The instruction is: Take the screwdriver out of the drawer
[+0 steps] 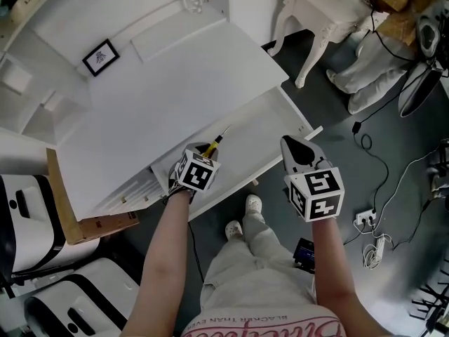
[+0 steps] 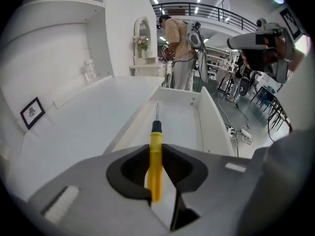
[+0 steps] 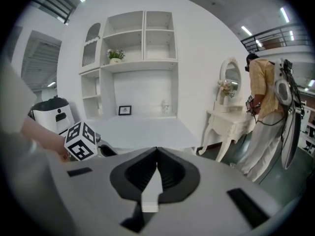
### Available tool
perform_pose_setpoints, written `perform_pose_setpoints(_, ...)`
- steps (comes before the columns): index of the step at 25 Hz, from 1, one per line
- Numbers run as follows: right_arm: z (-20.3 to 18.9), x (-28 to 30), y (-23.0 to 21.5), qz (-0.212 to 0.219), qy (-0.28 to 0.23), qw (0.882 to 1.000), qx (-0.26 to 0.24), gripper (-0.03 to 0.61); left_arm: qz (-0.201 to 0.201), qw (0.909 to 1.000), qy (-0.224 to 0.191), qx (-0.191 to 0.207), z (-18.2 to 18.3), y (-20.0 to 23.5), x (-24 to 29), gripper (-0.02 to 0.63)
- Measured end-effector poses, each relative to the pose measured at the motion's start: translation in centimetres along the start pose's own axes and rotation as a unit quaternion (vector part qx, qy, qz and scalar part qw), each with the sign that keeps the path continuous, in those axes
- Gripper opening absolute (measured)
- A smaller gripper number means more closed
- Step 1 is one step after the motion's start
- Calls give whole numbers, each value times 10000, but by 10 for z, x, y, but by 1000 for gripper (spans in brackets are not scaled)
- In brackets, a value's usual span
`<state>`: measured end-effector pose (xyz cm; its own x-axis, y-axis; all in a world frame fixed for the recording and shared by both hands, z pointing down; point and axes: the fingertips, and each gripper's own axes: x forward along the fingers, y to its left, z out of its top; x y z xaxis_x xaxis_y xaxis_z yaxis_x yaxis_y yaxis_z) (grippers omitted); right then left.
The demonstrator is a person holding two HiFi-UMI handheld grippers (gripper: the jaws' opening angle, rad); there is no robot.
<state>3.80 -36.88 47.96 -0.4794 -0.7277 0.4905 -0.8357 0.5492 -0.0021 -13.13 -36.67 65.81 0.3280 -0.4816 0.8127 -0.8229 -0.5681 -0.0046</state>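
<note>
A yellow-handled screwdriver (image 2: 155, 156) with a black collar and thin metal shaft is clamped between the pads of my left gripper (image 2: 156, 149), its tip pointing away over the open white drawer (image 2: 209, 127). In the head view the screwdriver (image 1: 212, 145) sticks out ahead of the left gripper (image 1: 198, 157), above the drawer (image 1: 280, 121) that stands pulled out from the white desk (image 1: 175, 97). My right gripper (image 1: 296, 148) hovers over the drawer's right end; its jaws meet tip to tip in the right gripper view, where the right gripper (image 3: 157, 150) holds nothing.
A small framed picture (image 1: 100, 56) and a glass jar (image 1: 194, 0) stand on the desk. A white side table (image 1: 319, 12) is at the far right, cables and a power strip (image 1: 365, 220) lie on the floor. A person (image 3: 266, 112) stands beyond.
</note>
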Motion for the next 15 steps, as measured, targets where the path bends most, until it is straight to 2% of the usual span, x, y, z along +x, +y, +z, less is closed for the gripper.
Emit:
perform_pose_setpoints(6,32,-8,-1,50,-228,9994,-252,8,-37,9990,-431,149,30,-4,-29,86)
perform_pose_setpoints(15,70,-13,9,201,-573,9970,-488,8,300,9946,-877,462,63,6,-79,86)
